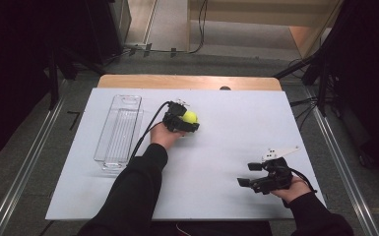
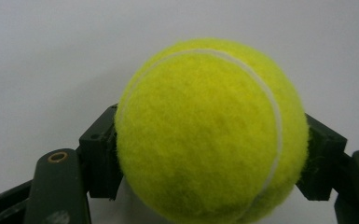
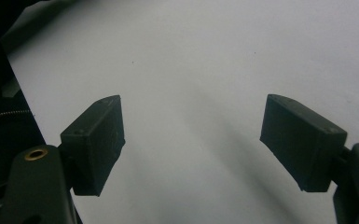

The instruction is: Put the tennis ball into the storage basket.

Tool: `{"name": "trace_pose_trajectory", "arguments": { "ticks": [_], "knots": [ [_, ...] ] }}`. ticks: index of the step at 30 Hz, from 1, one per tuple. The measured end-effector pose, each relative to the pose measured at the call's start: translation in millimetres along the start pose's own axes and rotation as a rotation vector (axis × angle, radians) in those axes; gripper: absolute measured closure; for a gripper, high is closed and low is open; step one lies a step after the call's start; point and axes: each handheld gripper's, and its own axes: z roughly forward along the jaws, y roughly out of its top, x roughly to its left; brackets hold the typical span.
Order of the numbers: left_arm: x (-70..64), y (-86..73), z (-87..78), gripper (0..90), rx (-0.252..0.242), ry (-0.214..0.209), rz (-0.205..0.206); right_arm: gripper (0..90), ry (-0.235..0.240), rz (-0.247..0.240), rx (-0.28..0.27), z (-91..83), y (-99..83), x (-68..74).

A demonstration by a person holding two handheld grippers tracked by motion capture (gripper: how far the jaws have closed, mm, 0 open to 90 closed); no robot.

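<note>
Nearest the person, the right gripper (image 1: pixel 250 173) rests low on the desk (image 1: pixel 226 196), well to the right of the tennis ball (image 1: pixel 190 117) and nearer the front edge, its jaws spread wide with bare surface between them. A white, matte sheet covers the desk, smooth and almost unmarked, with a strip of pale wood showing along the far edge. Farther in, the left gripper (image 1: pixel 189 121) is clamped on the tennis ball, one black jaw pressed to each side. In the left gripper view the tennis ball (image 2: pixel 212 133) is round, bright yellow-green and fuzzy, crossed by a curved white seam. Left of the ball lies a clear plastic tray (image 1: pixel 119 132), long, narrow and ribbed inside. Beyond the desk, grey carpeted floor runs to a light wooden platform, with dark stands and trailing cables at both sides.
</note>
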Motion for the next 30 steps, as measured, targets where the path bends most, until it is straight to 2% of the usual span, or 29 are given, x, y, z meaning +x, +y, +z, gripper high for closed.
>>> {"name": "trace_pose_trajectory", "arguments": {
  "ticks": [14, 24, 30],
  "knots": [
    [-3.5, 6.6, -13.2, 26.0, 0.0, -0.014, 0.008, 19.7, -0.002, 0.002, -0.001, 0.0, 0.1, 0.2],
    [-7.0, 11.2, -21.1, 26.0, -0.001, -0.026, -0.001, 19.7, -0.003, 0.001, 0.0, 0.0, 0.0, -0.2],
    [-8.9, 12.6, -28.6, 25.9, 0.003, -0.024, 0.012, 19.7, -0.005, 0.003, -0.003, -0.2, 0.2, -0.2]
  ]
}}
